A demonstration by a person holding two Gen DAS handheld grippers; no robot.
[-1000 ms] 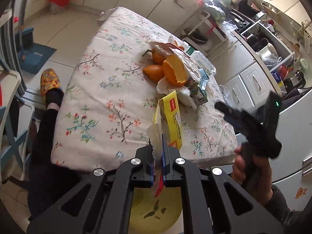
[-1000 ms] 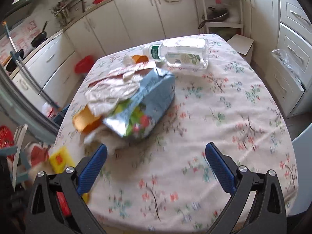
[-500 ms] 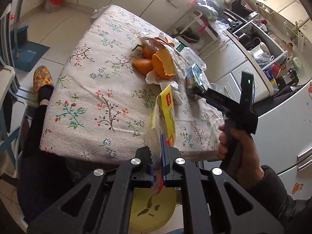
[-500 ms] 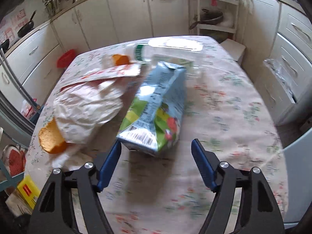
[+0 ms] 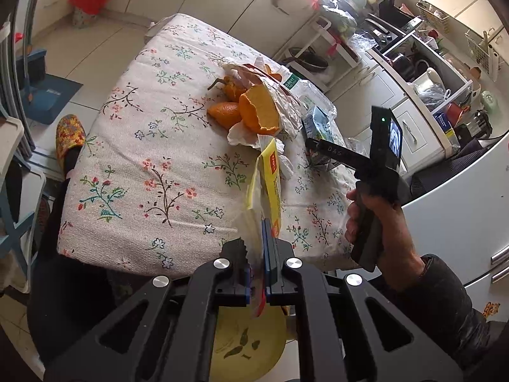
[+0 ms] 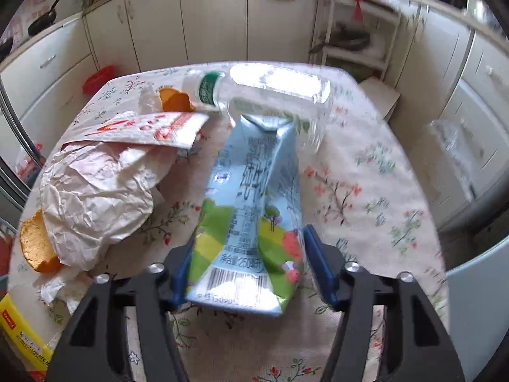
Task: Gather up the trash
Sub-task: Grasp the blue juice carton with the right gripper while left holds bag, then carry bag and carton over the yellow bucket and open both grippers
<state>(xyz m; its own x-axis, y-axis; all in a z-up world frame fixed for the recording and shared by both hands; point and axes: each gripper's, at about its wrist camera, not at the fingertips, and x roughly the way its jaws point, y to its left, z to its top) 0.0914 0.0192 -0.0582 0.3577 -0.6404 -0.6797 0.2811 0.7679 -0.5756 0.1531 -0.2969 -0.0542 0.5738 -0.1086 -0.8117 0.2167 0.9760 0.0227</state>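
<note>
My left gripper (image 5: pixel 259 245) is shut on a yellow packet with clear plastic (image 5: pixel 270 175), held up at the near edge of the floral table (image 5: pixel 143 165). In the right wrist view a blue-and-green drink carton (image 6: pixel 251 191) lies on the cloth between the pads of my right gripper (image 6: pixel 248 245). Its jaws are closing around the carton's barcode end, close to both sides. From the left wrist view the right gripper (image 5: pixel 318 149) reaches over the carton (image 5: pixel 318 121), held by a person's hand (image 5: pixel 375 222).
A clear plastic bottle (image 6: pixel 273 86) lies just behind the carton. A crumpled white paper bag (image 6: pixel 95 197) and orange peels (image 6: pixel 35 245) sit to its left. A yellow round thing (image 5: pixel 248 343) shows under my left gripper. Cabinets ring the table; a red bin (image 5: pixel 87 0) stands far left.
My right gripper moved in over the table onto the carton, and its jaws narrowed from wide apart to around the carton. The left gripper kept its hold on the yellow packet.
</note>
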